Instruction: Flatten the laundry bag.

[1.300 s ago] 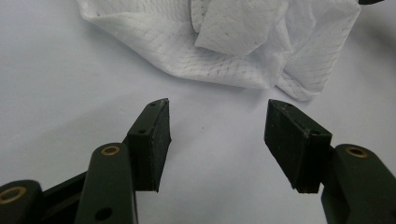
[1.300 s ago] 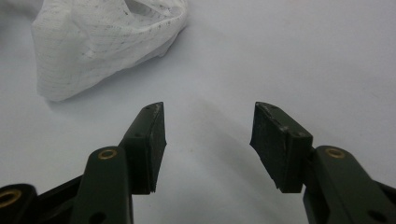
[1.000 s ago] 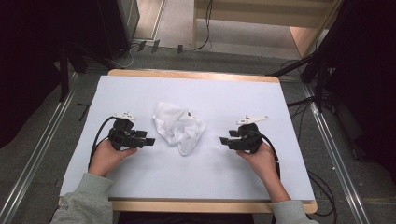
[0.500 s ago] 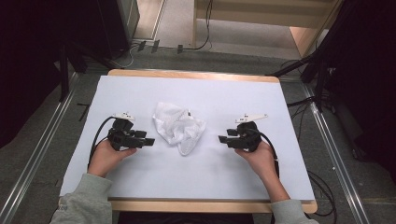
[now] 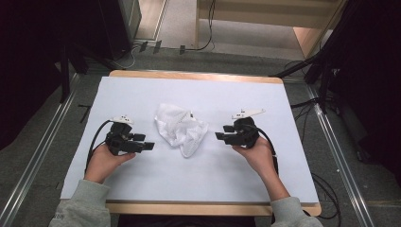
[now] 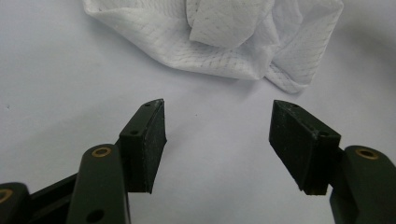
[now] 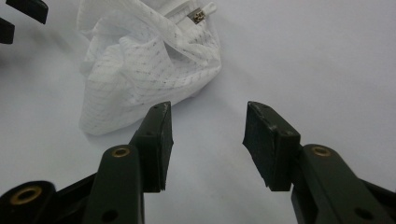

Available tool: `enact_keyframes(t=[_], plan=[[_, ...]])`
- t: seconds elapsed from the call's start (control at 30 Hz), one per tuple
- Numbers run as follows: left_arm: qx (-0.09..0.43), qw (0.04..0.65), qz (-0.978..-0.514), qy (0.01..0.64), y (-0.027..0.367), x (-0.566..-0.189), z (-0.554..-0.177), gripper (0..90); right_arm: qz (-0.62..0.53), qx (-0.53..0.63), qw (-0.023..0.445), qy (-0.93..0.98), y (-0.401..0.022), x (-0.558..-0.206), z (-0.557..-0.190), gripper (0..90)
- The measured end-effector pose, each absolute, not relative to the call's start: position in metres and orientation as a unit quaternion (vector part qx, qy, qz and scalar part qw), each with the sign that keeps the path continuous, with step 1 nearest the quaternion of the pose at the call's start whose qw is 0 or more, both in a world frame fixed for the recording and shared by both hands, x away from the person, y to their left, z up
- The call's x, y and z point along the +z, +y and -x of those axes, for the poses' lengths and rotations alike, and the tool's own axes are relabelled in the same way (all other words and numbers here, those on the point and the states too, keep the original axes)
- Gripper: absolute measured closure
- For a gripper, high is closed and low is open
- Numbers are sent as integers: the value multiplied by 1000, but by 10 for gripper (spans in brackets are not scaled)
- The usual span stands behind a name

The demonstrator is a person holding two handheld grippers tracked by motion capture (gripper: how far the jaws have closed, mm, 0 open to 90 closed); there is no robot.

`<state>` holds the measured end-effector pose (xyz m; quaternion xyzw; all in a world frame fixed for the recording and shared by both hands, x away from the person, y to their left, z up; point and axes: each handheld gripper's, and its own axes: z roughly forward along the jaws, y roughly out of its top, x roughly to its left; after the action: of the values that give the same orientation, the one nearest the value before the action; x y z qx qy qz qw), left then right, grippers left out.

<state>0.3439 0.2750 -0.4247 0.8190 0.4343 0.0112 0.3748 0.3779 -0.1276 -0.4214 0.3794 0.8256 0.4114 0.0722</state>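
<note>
Both grippers, the left gripper (image 5: 142, 142) and the right gripper (image 5: 226, 133), are resting with jaws spread wide and empty on either side of the crumpled white mesh cloth (image 5: 182, 128), the right one having edged slightly closer, suggesting a grasp is being prepared.

— What is sitting under everything?
— A table (image 5: 196, 76), and a white sheet (image 5: 227, 92) is covering nearly all of it, leaving wood showing at the far and near edges.
— And around it?
— Metal rails (image 5: 41, 156) are running along the left and right sides. A cable (image 5: 206, 40) is trailing over the far floor. A wooden frame (image 5: 307, 40) is standing far right.
</note>
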Motion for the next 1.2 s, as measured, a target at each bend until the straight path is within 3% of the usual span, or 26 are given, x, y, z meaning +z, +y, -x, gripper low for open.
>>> enact_keyframes(t=[1.1, 1.2], plan=[[17, 377, -807, 455, 291, -425, -332, 367, -330, 417, 39, 846, -58, -407, -415, 542], [17, 378, -806, 456, 291, -426, -334, 371, -328, 413, 33, 849, -50, -410, -418, 581]])
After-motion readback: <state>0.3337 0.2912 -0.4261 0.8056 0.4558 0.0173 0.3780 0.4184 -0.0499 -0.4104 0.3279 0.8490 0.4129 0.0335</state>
